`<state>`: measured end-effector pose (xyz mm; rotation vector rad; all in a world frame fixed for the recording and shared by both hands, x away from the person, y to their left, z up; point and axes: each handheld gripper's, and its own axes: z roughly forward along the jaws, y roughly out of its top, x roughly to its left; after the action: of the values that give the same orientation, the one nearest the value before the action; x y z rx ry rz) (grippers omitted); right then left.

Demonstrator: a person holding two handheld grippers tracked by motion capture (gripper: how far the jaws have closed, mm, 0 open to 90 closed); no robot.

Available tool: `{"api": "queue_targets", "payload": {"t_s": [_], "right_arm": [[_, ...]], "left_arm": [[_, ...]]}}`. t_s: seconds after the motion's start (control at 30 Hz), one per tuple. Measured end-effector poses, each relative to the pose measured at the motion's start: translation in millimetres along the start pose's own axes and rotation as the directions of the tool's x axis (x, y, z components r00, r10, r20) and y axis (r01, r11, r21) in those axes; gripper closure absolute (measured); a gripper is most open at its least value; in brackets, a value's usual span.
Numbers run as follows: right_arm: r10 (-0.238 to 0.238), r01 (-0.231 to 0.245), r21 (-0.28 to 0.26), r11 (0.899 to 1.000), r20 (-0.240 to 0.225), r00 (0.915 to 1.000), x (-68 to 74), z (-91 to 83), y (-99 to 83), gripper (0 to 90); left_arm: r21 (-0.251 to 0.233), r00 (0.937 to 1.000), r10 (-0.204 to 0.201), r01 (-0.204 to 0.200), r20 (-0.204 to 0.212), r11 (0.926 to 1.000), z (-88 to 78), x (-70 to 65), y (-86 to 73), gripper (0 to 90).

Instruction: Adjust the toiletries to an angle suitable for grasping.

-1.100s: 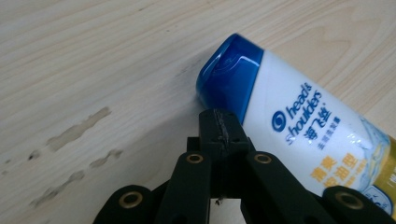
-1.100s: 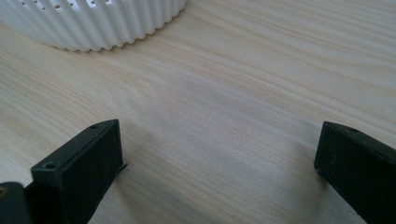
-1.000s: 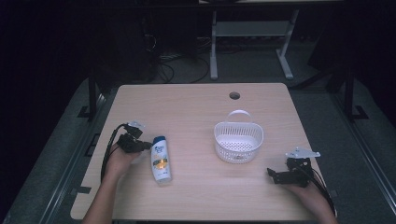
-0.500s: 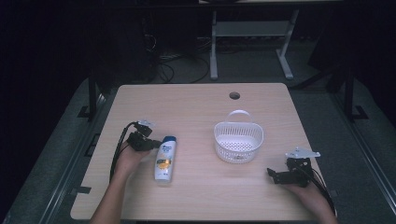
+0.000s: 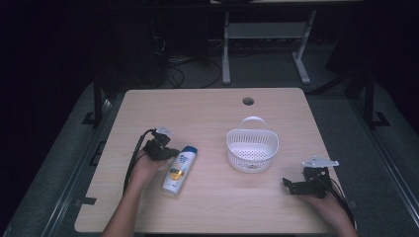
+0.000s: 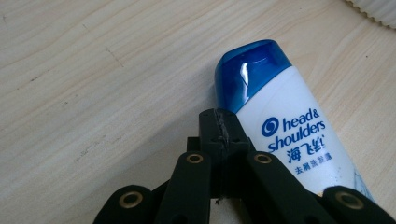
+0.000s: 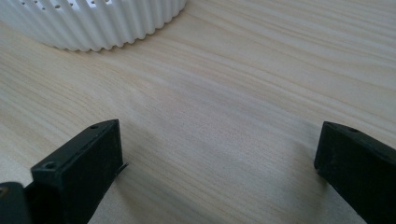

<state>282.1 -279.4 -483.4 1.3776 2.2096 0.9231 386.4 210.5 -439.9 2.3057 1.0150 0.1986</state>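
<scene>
Blue-capped shampoo bottle (label legible close-up) | left gripper pinched together | right gripper wide

A pale wooden table in a dark room.

The table has a light wood-grain top with rounded corners and a round hole near its far edge. Around it the floor is grey and dim. Behind the table stands a white metal frame with legs that reach the floor, and a tangle of dark cables lies to its left. The far part of the room is nearly black; the light falls mostly on the tabletop.
</scene>
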Motion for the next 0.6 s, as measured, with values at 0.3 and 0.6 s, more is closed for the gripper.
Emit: {"api": "queue_targets", "payload": {"t_s": [0.3,0.6], "right_arm": [[0.0,0.0,0.0,1.0,0.0,1.0,0.0,0.0,0.0,0.6],[0.0,0.0,0.0,1.0,0.0,1.0,0.0,0.0,0.0,0.6]], "left_arm": [[-0.017,0.9994,-0.022,0.022,0.028,0.9996,-13.4,-1.5,1.7,68.9],[-0.035,0.9979,-0.063,0.064,0.017,0.9974,-21.7,-11.2,8.2,38.7]]}}
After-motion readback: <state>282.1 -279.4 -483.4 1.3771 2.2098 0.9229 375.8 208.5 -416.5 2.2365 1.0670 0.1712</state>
